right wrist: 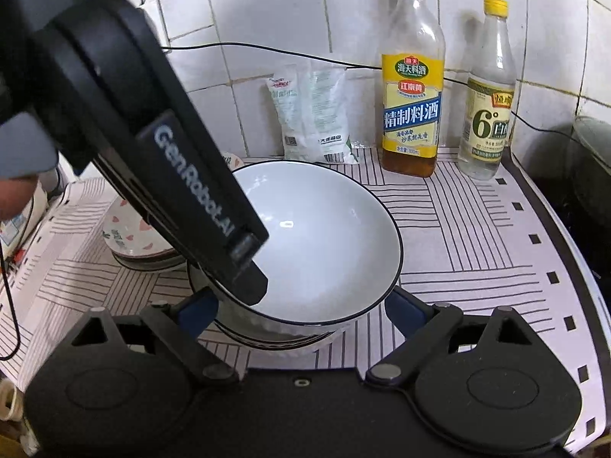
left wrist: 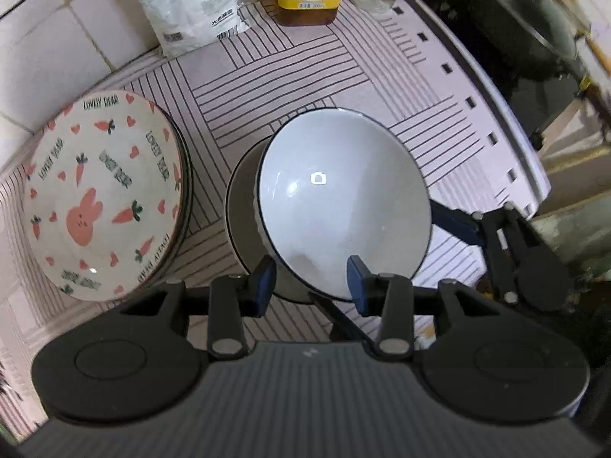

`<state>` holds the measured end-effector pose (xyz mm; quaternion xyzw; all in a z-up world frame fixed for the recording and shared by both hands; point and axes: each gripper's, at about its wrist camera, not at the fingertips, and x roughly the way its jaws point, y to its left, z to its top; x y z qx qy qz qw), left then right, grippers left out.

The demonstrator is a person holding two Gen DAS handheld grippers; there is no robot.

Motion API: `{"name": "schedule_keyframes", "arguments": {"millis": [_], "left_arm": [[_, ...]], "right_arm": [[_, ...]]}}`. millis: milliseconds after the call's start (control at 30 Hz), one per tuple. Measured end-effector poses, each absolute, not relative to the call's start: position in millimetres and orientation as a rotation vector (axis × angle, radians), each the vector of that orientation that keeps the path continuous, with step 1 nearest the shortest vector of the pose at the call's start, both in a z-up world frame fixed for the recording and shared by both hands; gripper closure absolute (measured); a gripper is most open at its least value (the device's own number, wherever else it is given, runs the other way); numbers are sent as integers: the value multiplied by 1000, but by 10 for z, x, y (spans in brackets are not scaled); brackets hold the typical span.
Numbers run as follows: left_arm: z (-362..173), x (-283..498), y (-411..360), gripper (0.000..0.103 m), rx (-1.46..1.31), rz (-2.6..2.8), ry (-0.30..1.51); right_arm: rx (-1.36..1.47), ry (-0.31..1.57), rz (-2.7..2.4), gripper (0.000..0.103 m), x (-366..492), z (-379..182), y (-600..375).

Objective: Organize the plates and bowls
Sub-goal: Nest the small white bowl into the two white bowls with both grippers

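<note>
Bowls, white: one white bowl (left wrist: pixel 343 198) with a dark rim line is seen uppermost, tilted, resting in a lower bowl (left wrist: pixel 238 213). In the right wrist view, further rim lines are visible beneath it; the exact number stacked below cannot be told.
Bowls, patterned: one rabbit-and-carrot bowl (left wrist: pixel 103 194) is seen topmost on a stack left of the white bowls, near the tiled wall (left wrist: pixel 49 38). Edges of others show beneath; the count is not legible.
Left gripper (left wrist: pixel 311 282): jaws are held apart, one blue pad on each side of the white bowl's near rim. No firm clamping is visible.
Right gripper (right wrist: pixel 301 309): jaws are spread wide, one finger on either side of the white bowl stack. Contact with the bowl wall cannot be confirmed.
Bottles: two are counted at the back of the counter, one cooking-wine bottle (right wrist: pixel 412 87) with yellow label and one clear vinegar bottle (right wrist: pixel 487 95), standing just beside each other.
Bags: one white bag (right wrist: pixel 313 114) is leaned against the wall, left of the bottles.
Surface: one striped mat (right wrist: pixel 477 236) is laid under all items.
Pot: one dark lidded pot (left wrist: pixel 527 15) is located right of the mat.
</note>
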<state>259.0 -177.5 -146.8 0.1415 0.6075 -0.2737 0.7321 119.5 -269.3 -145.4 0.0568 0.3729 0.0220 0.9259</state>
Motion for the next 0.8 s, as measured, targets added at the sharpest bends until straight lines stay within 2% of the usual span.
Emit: {"name": "schedule_keyframes", "arguments": {"millis": [200,300,433,500,700,800], "left_arm": [[-1365,2618,-1565,65,251,-598,1329],[-1450,2635,-1488,69,210,-596,1350],[-1461,2559,-1434,81,225,-565,1280],[-1451,2533,-1403,83,219,-575,1262],[-1418,2416,-1365,83,266,-550,1182],[-1347,2394,-1248,83,143,-598,1155]], "right_arm": [[85,780,96,9,1211,-1415,-2681],[29,783,98,9,1220,-1421,-2583],[49,787,75,10,1227,-1405,-2564],[51,785,60,11,1223,-1386,-2537],[44,785,60,9,1202,-1439,-2517],[37,773,74,10,1097,-1393,-2472]]}}
